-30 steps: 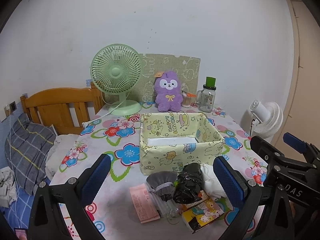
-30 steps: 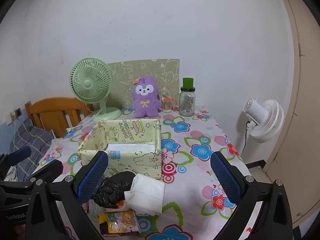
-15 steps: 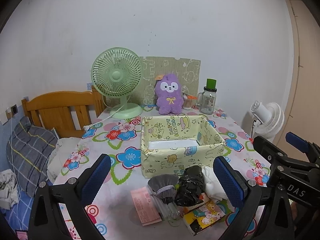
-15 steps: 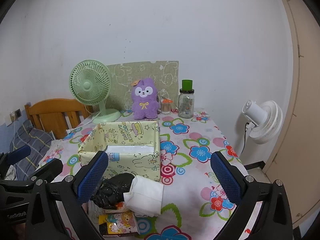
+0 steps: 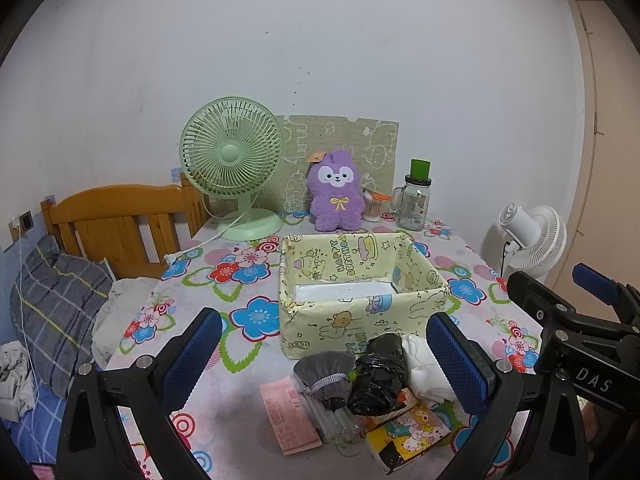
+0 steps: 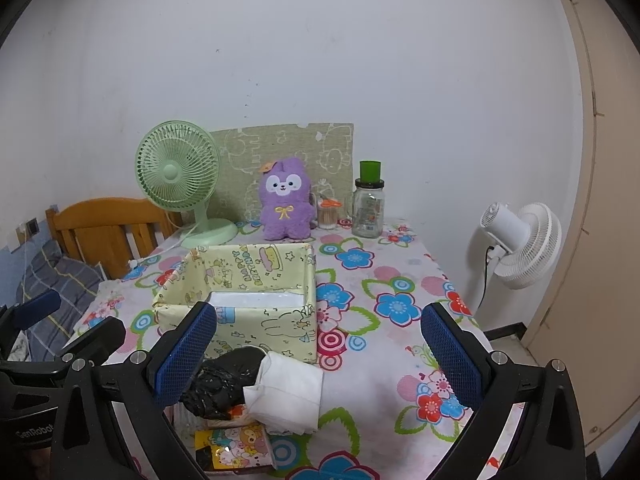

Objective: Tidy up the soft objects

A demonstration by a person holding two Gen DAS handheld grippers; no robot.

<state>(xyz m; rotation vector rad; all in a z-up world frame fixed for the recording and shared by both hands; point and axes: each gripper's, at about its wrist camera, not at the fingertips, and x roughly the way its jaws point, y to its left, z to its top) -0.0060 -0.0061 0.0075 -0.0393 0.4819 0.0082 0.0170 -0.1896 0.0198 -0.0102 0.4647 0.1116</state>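
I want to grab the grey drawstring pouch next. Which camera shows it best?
The left wrist view: the grey drawstring pouch lies in full sight between the open left gripper fingers, beside the black bag. In the right wrist view I cannot make it out; the gripper's own finger covers that spot.

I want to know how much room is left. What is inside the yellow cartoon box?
The yellow cartoon box holds only a flat white sheet or liner across its floor in both views. Its near wall hides the front strip of the floor, so anything lying there cannot be seen.
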